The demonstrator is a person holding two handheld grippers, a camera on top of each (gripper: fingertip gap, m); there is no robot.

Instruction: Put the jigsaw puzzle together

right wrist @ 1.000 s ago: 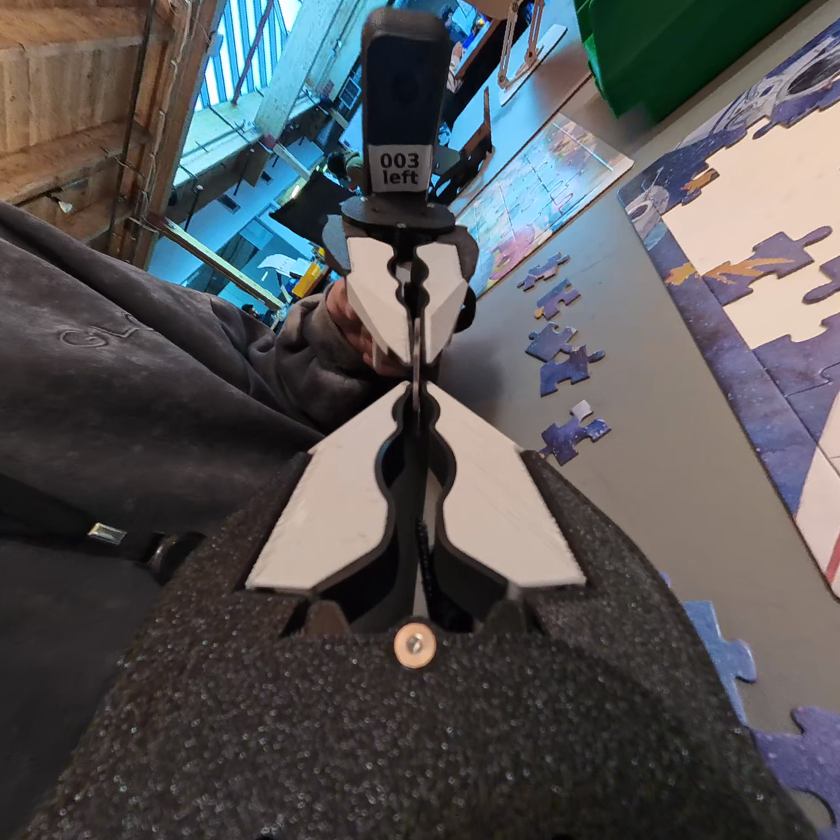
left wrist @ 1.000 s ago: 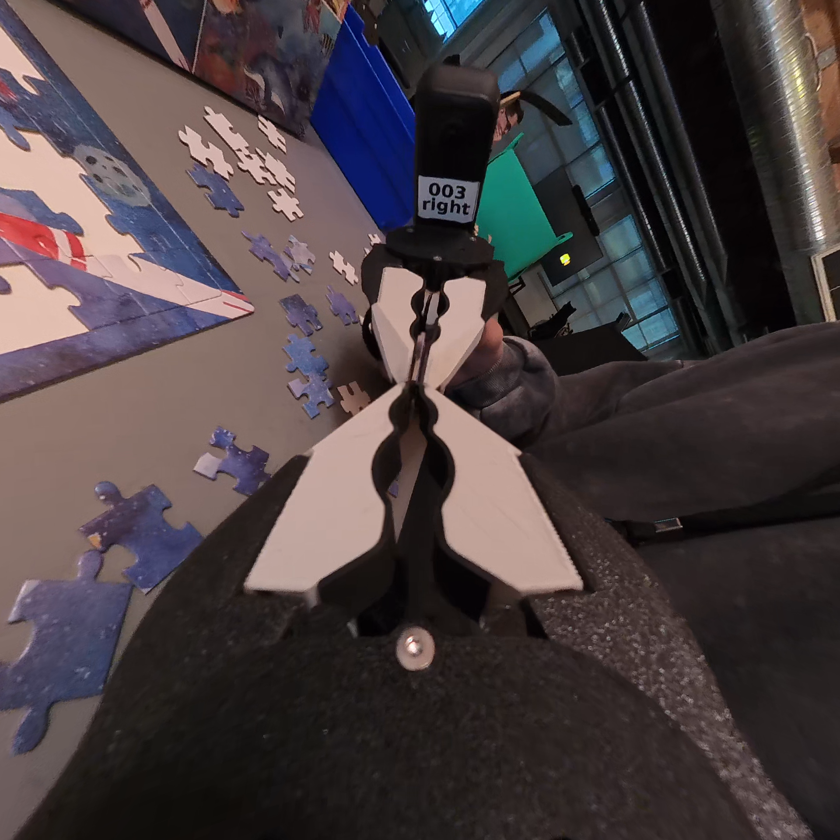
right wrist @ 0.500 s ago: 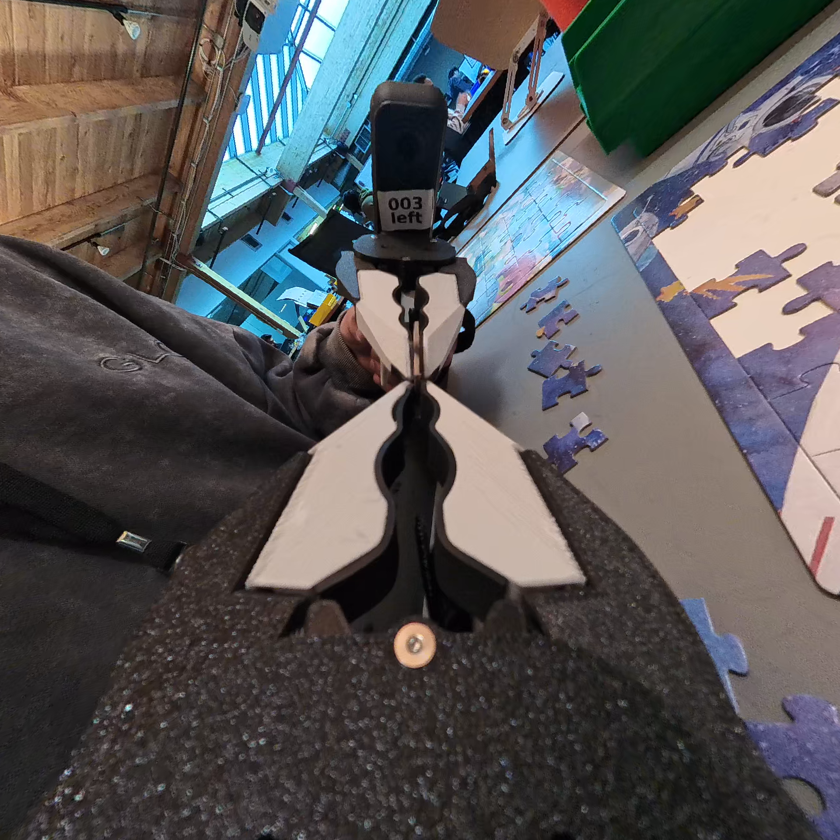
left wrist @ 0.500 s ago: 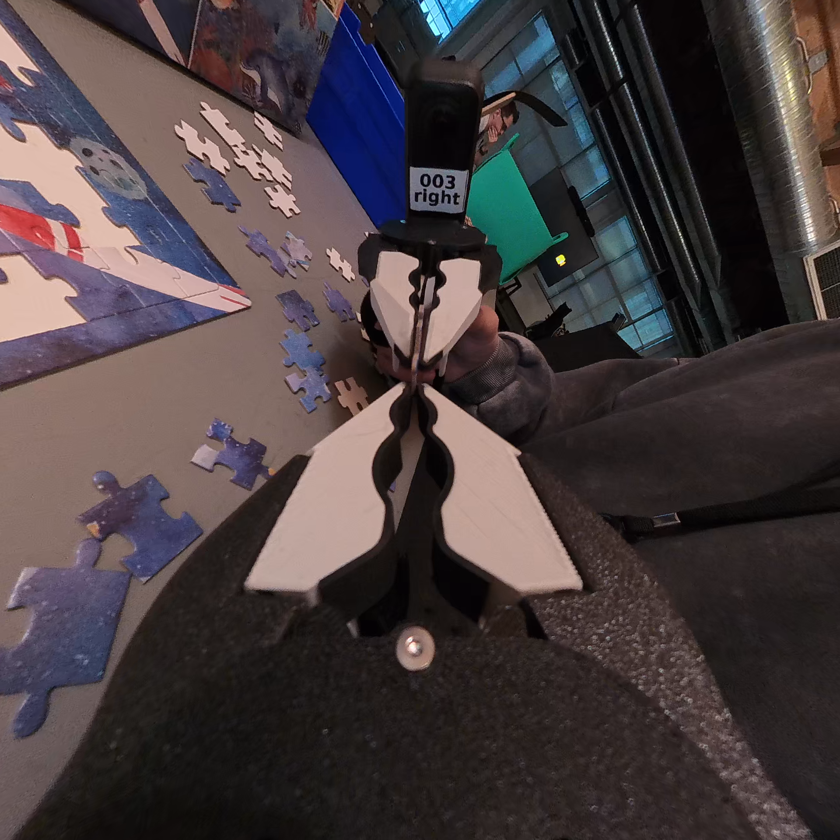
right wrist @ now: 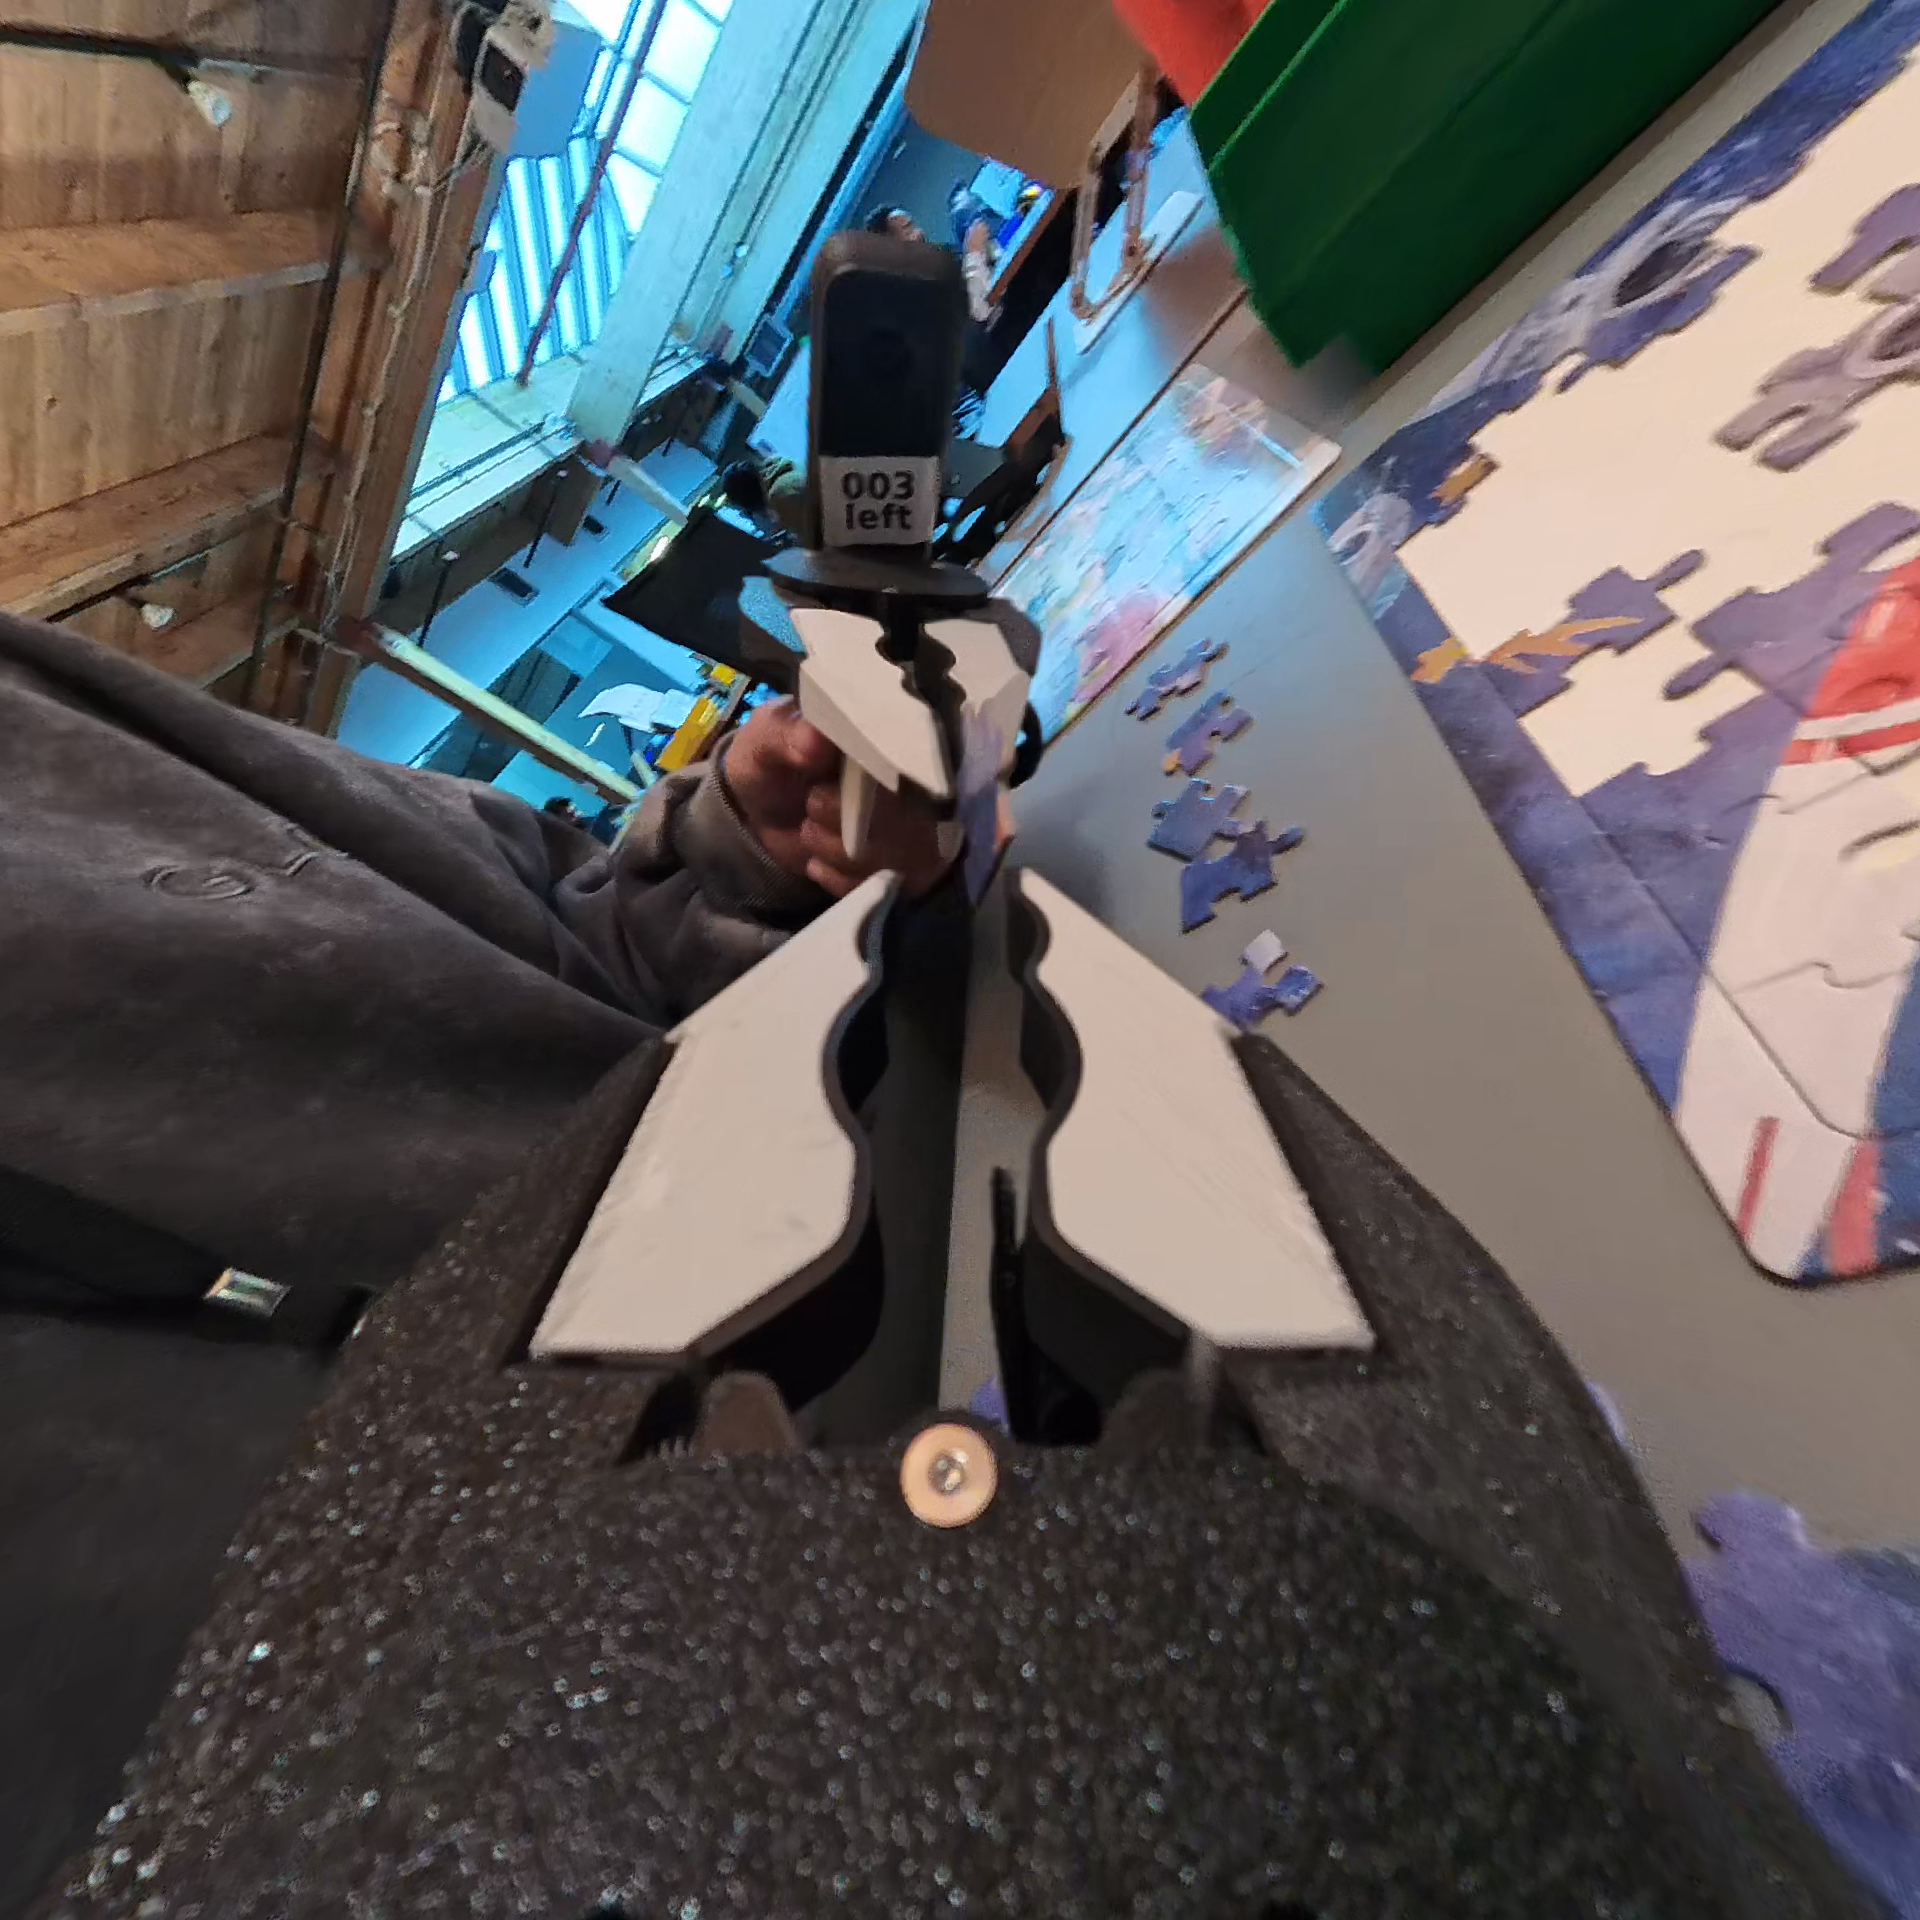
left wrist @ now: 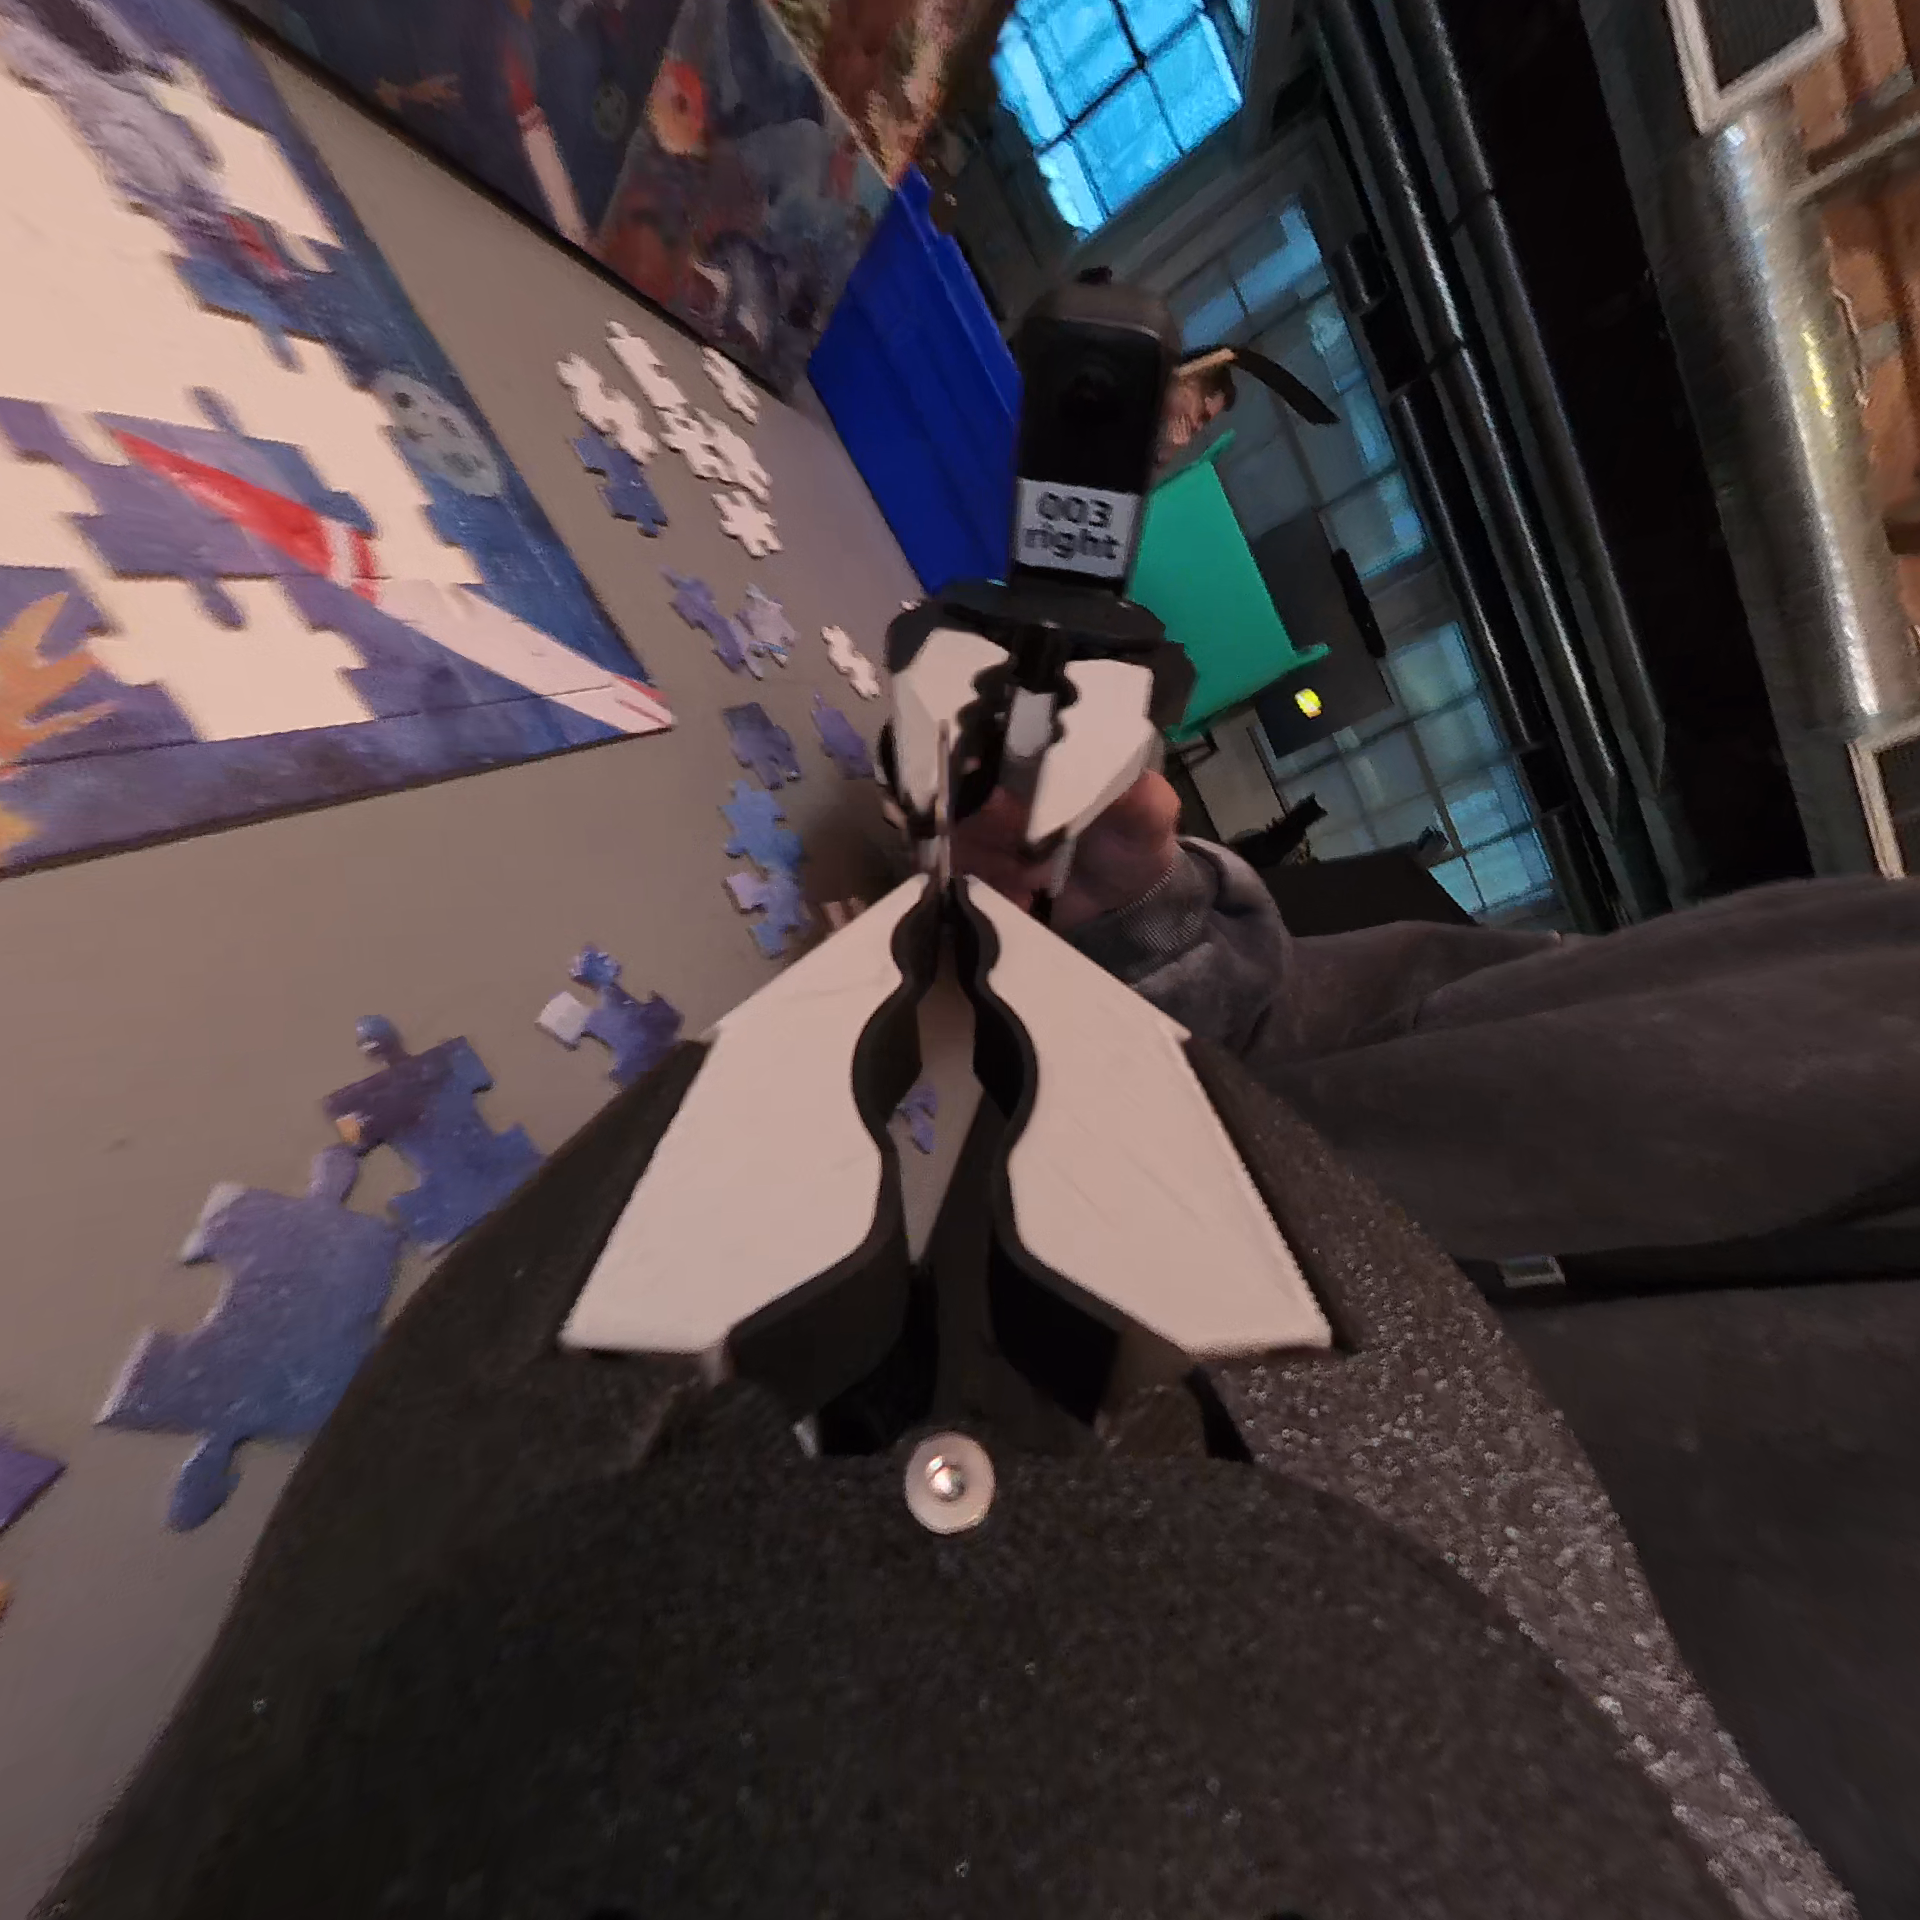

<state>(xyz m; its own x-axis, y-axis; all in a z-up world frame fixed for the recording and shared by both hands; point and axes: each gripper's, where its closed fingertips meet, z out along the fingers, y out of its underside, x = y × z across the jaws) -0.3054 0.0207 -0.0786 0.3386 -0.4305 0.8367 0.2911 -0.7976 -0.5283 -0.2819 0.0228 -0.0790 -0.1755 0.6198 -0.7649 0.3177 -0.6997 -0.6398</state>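
Observation:
A thin blue jigsaw piece (left wrist: 943,795) stands edge-on in the air, pinched at the tip of my left gripper (left wrist: 943,883), which is shut on it. My right gripper (right wrist: 956,881) faces it tip to tip and is open, its fingers on either side of the piece (right wrist: 979,821) without gripping it. The right gripper also shows in the left wrist view (left wrist: 989,847), the left gripper in the right wrist view (right wrist: 951,805). The partly built puzzle (left wrist: 260,540) (right wrist: 1662,748) lies on the grey table (left wrist: 312,935), with white gaps in it.
Loose blue pieces (left wrist: 764,831) (right wrist: 1226,842) lie between the puzzle and the grippers, white face-down ones (left wrist: 675,426) farther off. A finished puzzle (right wrist: 1153,530), a blue bin (left wrist: 914,416) and a green bin (right wrist: 1455,156) stand behind. A person's dark sleeve (right wrist: 312,935) is close. Less than 4 cm separates the two grippers' tips.
Both grippers were shut on the piece, tip to tip. The right gripper has opened and let go; the left gripper keeps the piece. Both views have swung slightly.

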